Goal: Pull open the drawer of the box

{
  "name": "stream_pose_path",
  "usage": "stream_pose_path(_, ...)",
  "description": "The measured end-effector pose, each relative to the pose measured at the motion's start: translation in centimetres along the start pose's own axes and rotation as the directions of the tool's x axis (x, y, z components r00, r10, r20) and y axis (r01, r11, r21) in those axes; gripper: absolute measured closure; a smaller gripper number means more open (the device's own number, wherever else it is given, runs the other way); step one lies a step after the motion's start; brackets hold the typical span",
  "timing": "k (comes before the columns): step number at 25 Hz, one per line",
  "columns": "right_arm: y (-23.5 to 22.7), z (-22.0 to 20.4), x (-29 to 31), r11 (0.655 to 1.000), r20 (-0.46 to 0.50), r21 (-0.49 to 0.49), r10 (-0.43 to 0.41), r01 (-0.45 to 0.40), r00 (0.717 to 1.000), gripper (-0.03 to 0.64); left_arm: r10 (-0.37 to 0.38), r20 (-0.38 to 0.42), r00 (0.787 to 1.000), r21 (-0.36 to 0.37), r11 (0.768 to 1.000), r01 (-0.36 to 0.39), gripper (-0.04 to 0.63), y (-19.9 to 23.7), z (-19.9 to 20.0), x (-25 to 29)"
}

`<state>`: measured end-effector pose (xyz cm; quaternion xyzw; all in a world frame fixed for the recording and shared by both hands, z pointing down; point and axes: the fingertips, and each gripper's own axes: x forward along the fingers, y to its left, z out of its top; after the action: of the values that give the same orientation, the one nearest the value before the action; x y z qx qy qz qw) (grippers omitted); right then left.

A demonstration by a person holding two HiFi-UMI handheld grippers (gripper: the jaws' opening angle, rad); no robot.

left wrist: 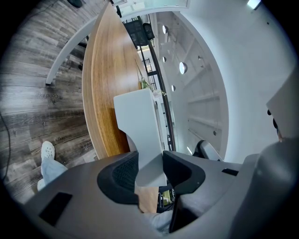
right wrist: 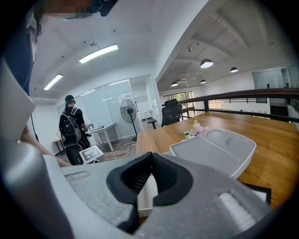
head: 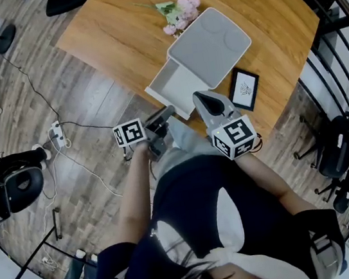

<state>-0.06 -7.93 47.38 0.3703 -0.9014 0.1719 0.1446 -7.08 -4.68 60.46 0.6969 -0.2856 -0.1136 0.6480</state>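
Grey drawer (head: 170,85) already stands well out of the box (head: 211,45) on the wooden surface (head: 113,34), its front edge clamped in the left claw (left wrist: 149,169), the right claw (right wrist: 151,158) closed and empty, so little pulling seems left.

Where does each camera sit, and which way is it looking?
Head view: on the person's head, facing steeply down at the table, box and open drawer; shows forearms, left gripper, right gripper.
Left gripper view: on the left gripper, looking along jaws closed on the drawer; shows the person's shoe.
Right gripper view: on the right gripper, jaws together, facing across the box toward the flowers; shows a dark top.
Shared: head and right gripper views both show box and flowers.
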Motion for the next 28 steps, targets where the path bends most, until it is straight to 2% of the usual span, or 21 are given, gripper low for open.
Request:
stream_pose_path(17, -0.4, -0.2, -1.5, 1.0, 0.012, -0.002, -0.002, 0.002, 1.0, 0.618, 0.022, 0.042, 0.999, 0.011, 1.0, -0.023, 0.42, 0.1, -0.5, -1.2)
stream_pose_path(23, -0.2, -0.3, -1.9, 1.0, 0.015, -0.002, 0.0, 0.0, 1.0, 0.618, 0.081, 0.066, 0.995, 0.095, 0.992, -0.087, 0.394, 0.1, -0.3, -1.6)
stream_pose_path(26, 0.0, -0.2, -2.0, 1.0, 0.022, -0.008, 0.002, -0.002, 1.0, 0.618, 0.12, 0.123, 0.985, 0.132, 0.982, -0.136, 0.394, 0.0, 0.7, -2.4)
stream_pose_path(28, 0.2, 0.0, -2.1, 1.0, 0.028, -0.013, 0.003, -0.003, 1.0, 0.618, 0.15, 0.167, 0.974, 0.18, 0.967, -0.18, 0.394, -0.3, 1.6, -3.3)
